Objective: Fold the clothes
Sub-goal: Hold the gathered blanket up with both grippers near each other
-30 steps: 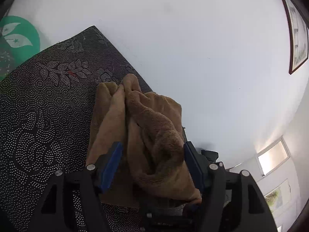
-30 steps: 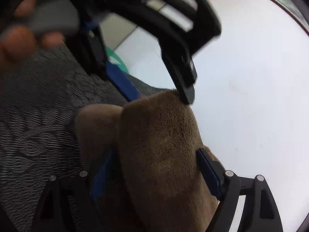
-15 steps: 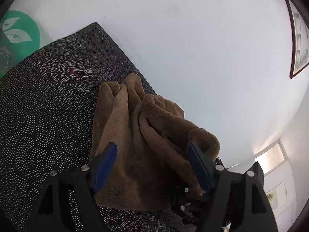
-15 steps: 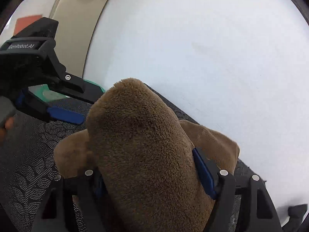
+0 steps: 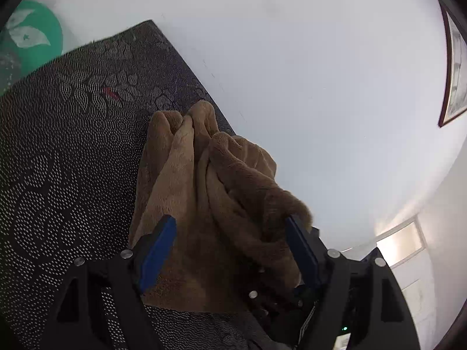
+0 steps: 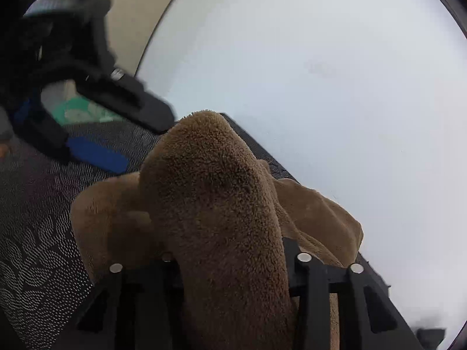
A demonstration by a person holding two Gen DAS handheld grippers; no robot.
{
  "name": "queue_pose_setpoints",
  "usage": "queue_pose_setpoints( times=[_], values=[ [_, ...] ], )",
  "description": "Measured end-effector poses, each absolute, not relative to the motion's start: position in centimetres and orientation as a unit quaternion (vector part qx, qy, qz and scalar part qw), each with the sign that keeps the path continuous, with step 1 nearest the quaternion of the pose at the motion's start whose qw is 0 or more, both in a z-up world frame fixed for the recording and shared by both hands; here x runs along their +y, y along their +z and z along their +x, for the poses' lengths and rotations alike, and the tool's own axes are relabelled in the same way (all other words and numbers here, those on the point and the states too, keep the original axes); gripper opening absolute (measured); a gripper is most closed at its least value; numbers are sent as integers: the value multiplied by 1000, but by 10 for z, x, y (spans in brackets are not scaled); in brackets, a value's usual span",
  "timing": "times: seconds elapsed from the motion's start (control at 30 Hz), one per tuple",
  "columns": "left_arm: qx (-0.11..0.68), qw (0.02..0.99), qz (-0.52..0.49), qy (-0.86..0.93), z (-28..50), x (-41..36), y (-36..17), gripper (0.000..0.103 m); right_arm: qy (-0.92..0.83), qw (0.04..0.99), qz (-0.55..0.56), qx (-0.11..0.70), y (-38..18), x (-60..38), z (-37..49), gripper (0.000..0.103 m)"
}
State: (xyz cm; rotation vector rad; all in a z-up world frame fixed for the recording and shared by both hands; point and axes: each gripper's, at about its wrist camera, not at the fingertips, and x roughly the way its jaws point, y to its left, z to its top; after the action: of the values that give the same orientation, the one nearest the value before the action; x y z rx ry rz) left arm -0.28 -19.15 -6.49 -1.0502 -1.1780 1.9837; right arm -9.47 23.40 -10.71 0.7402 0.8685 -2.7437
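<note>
A brown fleece garment (image 5: 204, 192) lies bunched near the far edge of a dark patterned table cover (image 5: 64, 151). My left gripper (image 5: 230, 248) is open, its blue pads on either side of the garment's near folds, without pinching them. In the right wrist view a thick fold of the same garment (image 6: 216, 204) bulges up between the fingers of my right gripper (image 6: 233, 259), which is shut on it; the fingertips are buried in the fleece. The left gripper (image 6: 96, 134) shows blurred at the upper left there.
The table cover's far edge (image 5: 186, 64) runs close behind the garment, with a white wall beyond. A green round object (image 5: 32, 35) sits at the far left corner. A framed picture (image 5: 454, 73) hangs at the right.
The right gripper closed tighter on the fold, its blue pads now hidden in the fleece. The left gripper stayed open, shifted slightly nearer the garment, and appears moving in the right view.
</note>
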Motion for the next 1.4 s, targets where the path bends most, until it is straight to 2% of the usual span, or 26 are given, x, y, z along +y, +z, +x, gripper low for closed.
queue_pose_setpoints(
  times=[0.23, 0.3, 0.7, 1.03, 1.23, 1.27, 1.3, 1.37, 1.4],
  values=[
    [-499, 338, -421, 678, -24, -182, -67, 90, -955, 77, 223, 182, -65, 282, -83, 39],
    [-507, 348, -434, 658, -33, -173, -66, 103, -958, 77, 219, 170, -57, 289, -82, 39],
    [-524, 388, -479, 588, -103, -113, -51, 103, -959, 83, 191, 192, -51, 292, -63, 39],
    [-529, 363, -548, 537, -146, -85, -83, 103, -960, 92, 176, 196, -46, 296, -64, 39],
    [-474, 403, -547, 560, -171, -76, -74, 102, -960, 94, 173, 201, -47, 293, -46, 39],
    [-461, 407, -545, 570, -172, -75, -70, 97, -959, 94, 172, 202, -46, 284, -27, 39],
    [-447, 410, -544, 580, -172, -75, -66, 81, -959, 94, 171, 204, -44, 276, -10, 39],
    [-431, 413, -547, 587, -173, -79, -61, 54, -960, 95, 170, 203, -43, 274, -10, 39],
    [-426, 409, -547, 594, -175, -84, -58, 49, -960, 96, 169, 203, -42, 273, -10, 39]
  ],
)
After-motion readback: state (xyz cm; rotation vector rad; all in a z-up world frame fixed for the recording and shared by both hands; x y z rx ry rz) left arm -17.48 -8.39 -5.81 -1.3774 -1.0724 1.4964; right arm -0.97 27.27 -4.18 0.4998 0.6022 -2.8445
